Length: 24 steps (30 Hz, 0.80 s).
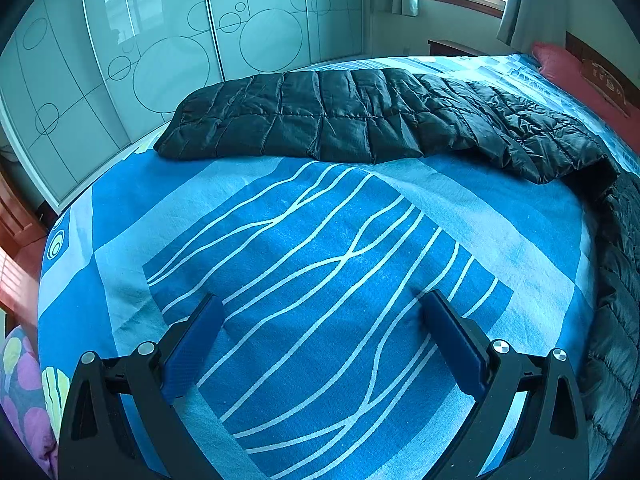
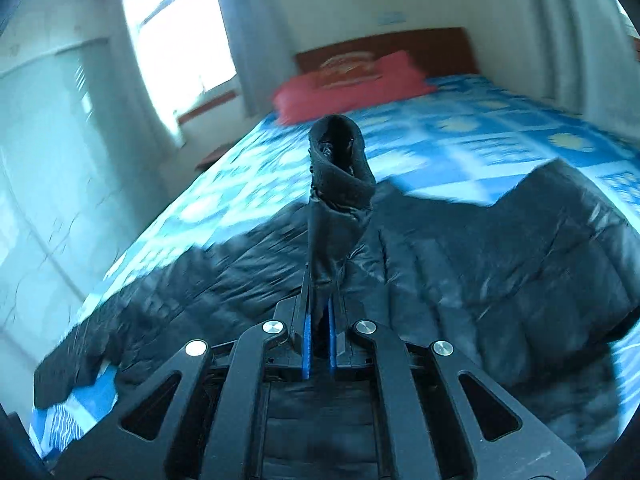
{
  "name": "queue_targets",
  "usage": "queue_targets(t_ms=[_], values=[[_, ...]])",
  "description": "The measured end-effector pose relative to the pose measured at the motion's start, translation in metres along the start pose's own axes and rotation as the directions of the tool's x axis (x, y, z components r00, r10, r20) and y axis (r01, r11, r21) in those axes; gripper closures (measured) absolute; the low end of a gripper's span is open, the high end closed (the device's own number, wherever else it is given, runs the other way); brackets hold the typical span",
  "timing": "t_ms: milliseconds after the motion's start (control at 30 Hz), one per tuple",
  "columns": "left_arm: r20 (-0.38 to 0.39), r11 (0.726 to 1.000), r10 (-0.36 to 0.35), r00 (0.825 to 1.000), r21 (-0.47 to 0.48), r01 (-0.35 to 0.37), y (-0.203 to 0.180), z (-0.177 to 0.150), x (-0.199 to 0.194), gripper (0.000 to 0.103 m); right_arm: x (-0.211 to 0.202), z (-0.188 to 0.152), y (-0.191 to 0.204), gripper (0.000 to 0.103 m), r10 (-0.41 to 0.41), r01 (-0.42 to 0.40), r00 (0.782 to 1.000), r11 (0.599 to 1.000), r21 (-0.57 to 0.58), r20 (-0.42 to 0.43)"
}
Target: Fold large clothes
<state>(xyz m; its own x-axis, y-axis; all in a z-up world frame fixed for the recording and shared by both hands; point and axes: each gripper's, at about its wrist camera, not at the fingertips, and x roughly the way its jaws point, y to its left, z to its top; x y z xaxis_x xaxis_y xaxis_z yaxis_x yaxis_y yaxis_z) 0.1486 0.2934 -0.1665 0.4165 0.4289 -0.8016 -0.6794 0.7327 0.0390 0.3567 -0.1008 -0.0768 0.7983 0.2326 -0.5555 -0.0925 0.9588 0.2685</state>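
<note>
Black quilted nylon is what I am working with: a long padded coat (image 1: 328, 128) lies stretched across the upper half of the left wrist view, on a blue bedspread (image 1: 304, 264) with white wavy lines, and its far end curls down the right edge of that frame. I read that curl as the part I have lifted with my other hand.

My left gripper (image 1: 320, 320) hangs over bare bedspread at the bottom of its frame, its blue pads spread wide with nothing between them. I keep it clear of the coat, I think, so the cloth can swing over without snagging, and so it is ready to pin or take a corner once the fold lands.

In the right wrist view my right gripper (image 2: 319, 300) is pressed together on a bunched end of the coat, probably a cuff (image 2: 340, 168), which stands up as a dark twisted tube just above the pads at frame centre. Everything behind it is smeared, the red pillow (image 2: 348, 84) at upper centre included, so I judge this hand to be mid-swing, carrying the sleeve over the coat's body that fills the lower right. Pinching the cuff's end lets the rest of the sleeve trail flat behind
</note>
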Motion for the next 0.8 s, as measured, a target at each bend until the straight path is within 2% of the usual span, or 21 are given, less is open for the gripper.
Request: queue_targets(t_ms=[167,367,467,500,567,600,633,733,800], values=[[0.001,1.000,0.000,1.000,0.000,0.000,0.000,0.000,0.000,0.004,0.041,-0.021,0.057,0.097,0.010,-0.016,0.996,0.997,-0.078,-0.087],[0.003,1.000,-0.006,1.000,-0.003,0.006,0.001,0.000,0.000,0.004,0.074,-0.043,0.082,0.094,-0.042,0.019,0.986,0.989,-0.144,-0.160],[0.006,1.000,-0.007,1.000,-0.003,0.007,0.001,-0.001,-0.001,0.004,0.087,-0.047,0.089,0.091,-0.068,0.030,0.974,0.984,-0.176,-0.215],[0.005,1.000,-0.007,1.000,-0.003,0.007,0.001,-0.002,-0.001,0.004,0.089,-0.047,0.091,0.086,-0.064,0.023,0.971,0.983,-0.181,-0.229],[0.006,1.000,-0.007,1.000,-0.003,0.007,0.001,-0.001,-0.001,0.004,0.081,-0.046,0.090,0.063,0.012,-0.052,0.968,0.987,-0.150,-0.252],[0.006,1.000,-0.008,1.000,-0.004,0.008,0.001,-0.001,-0.001,0.004,0.076,-0.047,0.089,0.042,0.043,-0.079,0.966,0.988,-0.135,-0.253],[0.006,1.000,-0.008,1.000,-0.004,0.008,0.001,-0.001,-0.001,0.004,0.063,-0.045,0.087,0.036,0.085,-0.115,0.968,0.987,-0.116,-0.238],[0.007,1.000,-0.005,1.000,-0.002,0.005,0.001,-0.001,-0.001,0.004,0.021,-0.034,0.069,0.036,0.147,-0.169,0.971,0.980,-0.103,-0.188],[0.007,1.000,-0.005,1.000,-0.002,0.005,0.001,-0.001,-0.001,0.004,-0.009,-0.020,0.040,0.037,0.134,-0.146,0.983,0.985,-0.096,-0.126]])
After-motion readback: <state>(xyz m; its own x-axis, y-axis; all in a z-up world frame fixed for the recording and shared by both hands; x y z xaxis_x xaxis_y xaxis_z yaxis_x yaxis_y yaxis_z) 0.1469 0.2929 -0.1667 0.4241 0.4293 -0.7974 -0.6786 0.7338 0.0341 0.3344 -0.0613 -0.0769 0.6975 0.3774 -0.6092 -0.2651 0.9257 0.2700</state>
